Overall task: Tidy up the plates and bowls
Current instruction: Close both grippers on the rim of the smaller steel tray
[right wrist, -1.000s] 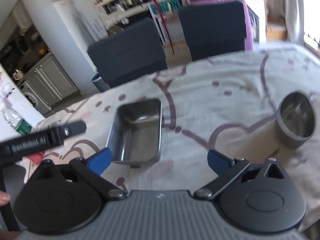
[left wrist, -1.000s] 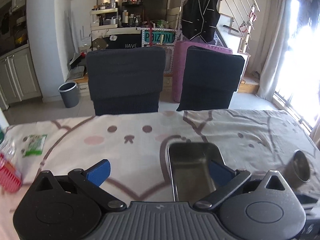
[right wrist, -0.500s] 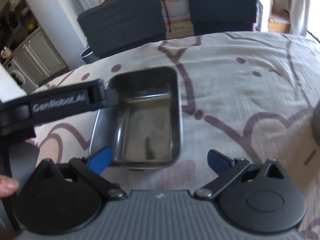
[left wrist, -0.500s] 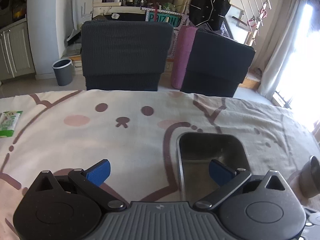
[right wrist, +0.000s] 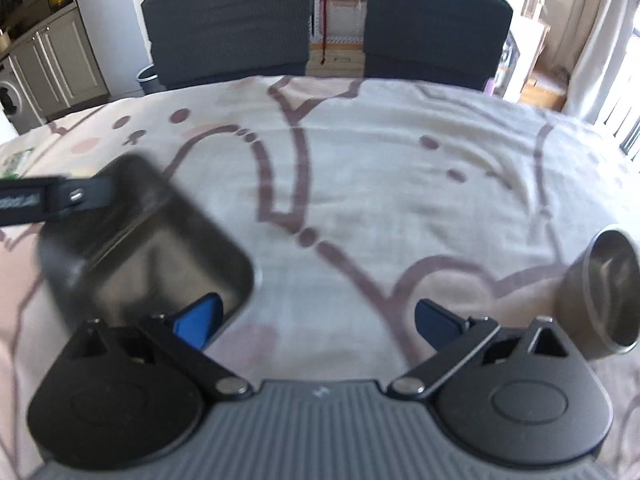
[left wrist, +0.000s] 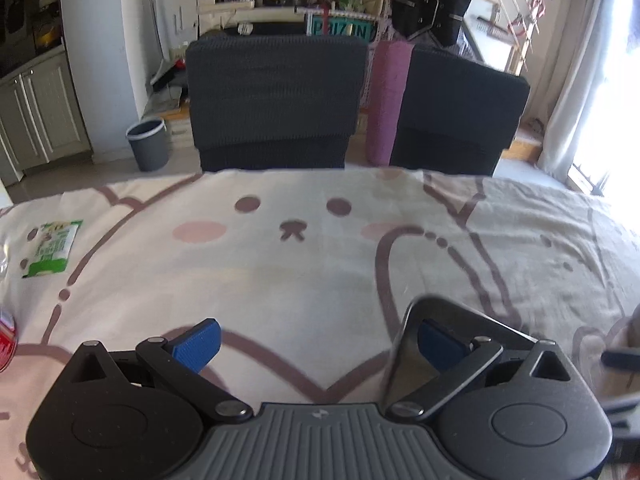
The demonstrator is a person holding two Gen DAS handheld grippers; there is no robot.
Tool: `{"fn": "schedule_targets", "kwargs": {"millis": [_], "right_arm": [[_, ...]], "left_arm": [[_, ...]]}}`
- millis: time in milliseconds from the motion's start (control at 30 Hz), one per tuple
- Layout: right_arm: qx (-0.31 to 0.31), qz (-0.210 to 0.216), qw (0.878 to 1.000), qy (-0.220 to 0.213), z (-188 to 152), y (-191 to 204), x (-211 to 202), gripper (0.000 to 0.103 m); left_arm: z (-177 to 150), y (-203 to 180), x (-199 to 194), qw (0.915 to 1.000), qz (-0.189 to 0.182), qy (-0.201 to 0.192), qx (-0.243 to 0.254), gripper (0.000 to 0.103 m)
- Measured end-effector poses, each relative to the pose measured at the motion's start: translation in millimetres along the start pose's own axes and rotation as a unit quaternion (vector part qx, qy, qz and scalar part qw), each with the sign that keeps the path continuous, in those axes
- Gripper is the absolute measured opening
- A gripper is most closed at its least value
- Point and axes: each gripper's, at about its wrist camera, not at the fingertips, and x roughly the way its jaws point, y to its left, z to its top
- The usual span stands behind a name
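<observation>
Left gripper [left wrist: 318, 340] jaws spread, right pad inside the steel tray [right wrist: 132, 248] at near left of the desk [right wrist: 360, 184]. Right gripper [right wrist: 316, 320] jaws spread, holding nothing. Steel cup [right wrist: 600, 292] lies tipped, near right. Judged step: grasping the tray wall; closing comes next. Far sign [left wrist: 344, 30] reads "POIZON".

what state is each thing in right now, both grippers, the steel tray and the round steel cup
left gripper: open, right finger over the tray's rim
right gripper: open, left finger over the tray's near corner
steel tray: upright, empty, blurred; whether it rests on the tablecloth cannot be told
round steel cup: tipped, its mouth facing the camera, on the tablecloth, apart from both grippers
green packet: lying flat, untouched
</observation>
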Motion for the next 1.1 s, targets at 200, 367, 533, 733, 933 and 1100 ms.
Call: {"fn": "schedule_targets", "kwargs": {"millis": [200, 367, 533, 733, 933, 1100], "right_arm": [[-0.018, -0.016, 0.999, -0.027, 4.0, -9.6, -7.0, 0.103], [0.006, 0.01, 1.0, -0.023, 7.1, -16.5, -10.0, 0.088], [0.075, 0.097, 0.992, 0.018, 7.3, -26.9, -13.6, 0.054], [0.099, 0.114, 0.988, 0.026, 0.9, -23.4, -19.2, 0.038], [0.099, 0.142, 0.984, 0.03, 0.0, -16.0, -26.9, 0.018], [0.09, 0.129, 0.987, 0.033, 0.3, -12.2, -27.0, 0.009]], "left_arm": [[-9.3, 0.9, -13.9, 0.9991, -0.024, 0.024, 0.025, 0.103], [-17.8, 7.0, -24.1, 0.998, -0.046, 0.042, 0.009, 0.1], [-21.7, 11.7, -23.9, 0.9954, -0.078, 0.056, -0.004, 0.066], [-24.9, 7.3, -20.0, 0.9906, -0.117, 0.069, -0.01, 0.032], [-25.8, 1.0, -18.3, 0.9882, -0.132, 0.077, -0.007, 0.014], [-24.5, 0.1, -18.9, 0.9894, -0.123, 0.076, -0.008, 0.003]]}}
